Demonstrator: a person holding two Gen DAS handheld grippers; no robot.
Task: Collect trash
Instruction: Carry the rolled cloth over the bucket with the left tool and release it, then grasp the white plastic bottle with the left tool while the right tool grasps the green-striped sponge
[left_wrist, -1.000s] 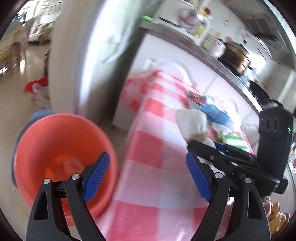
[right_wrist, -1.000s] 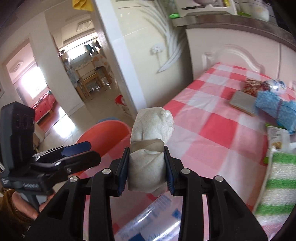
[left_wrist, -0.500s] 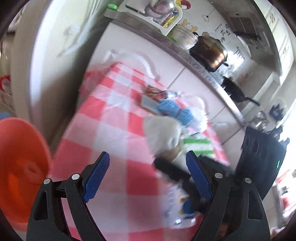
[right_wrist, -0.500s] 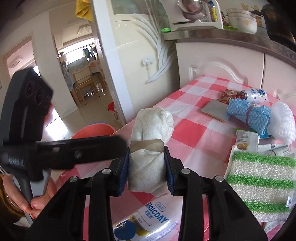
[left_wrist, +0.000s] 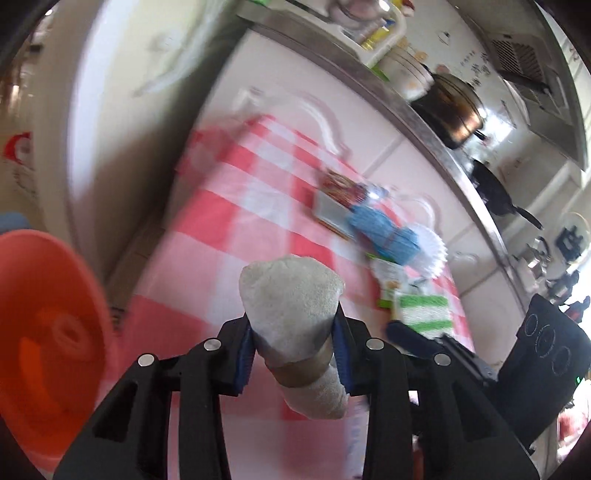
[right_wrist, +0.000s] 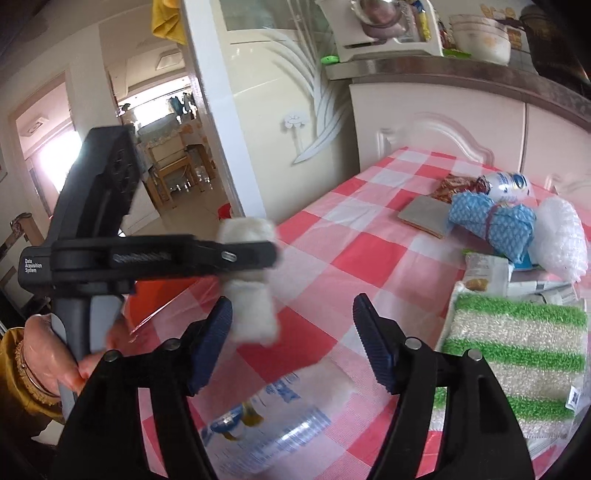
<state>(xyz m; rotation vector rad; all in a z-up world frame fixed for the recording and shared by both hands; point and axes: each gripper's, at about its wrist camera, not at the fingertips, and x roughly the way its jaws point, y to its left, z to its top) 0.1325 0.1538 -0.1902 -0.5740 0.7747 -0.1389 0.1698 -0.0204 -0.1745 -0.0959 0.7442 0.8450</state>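
Observation:
My left gripper (left_wrist: 293, 358) is shut on a white cloth roll with a brown band (left_wrist: 295, 317), held above the red-checked table (left_wrist: 236, 236). The roll also shows in the right wrist view (right_wrist: 251, 291), clamped by the left gripper (right_wrist: 258, 254). My right gripper (right_wrist: 291, 343) is open and empty just behind the roll. An orange bucket (left_wrist: 40, 332) stands on the floor left of the table; a sliver of it (right_wrist: 155, 295) shows under the left gripper.
On the table lie a flattened plastic bottle (right_wrist: 266, 417), a green-striped sponge cloth (right_wrist: 517, 350), a blue cloth bundle (right_wrist: 491, 225), bubble wrap (right_wrist: 561, 236), a can (right_wrist: 506, 184) and a grey pad (right_wrist: 424, 218). A kitchen counter (left_wrist: 424, 110) runs behind.
The roll passed from my right gripper to my left. The left gripper closed on it; the right gripper opened and drew back.

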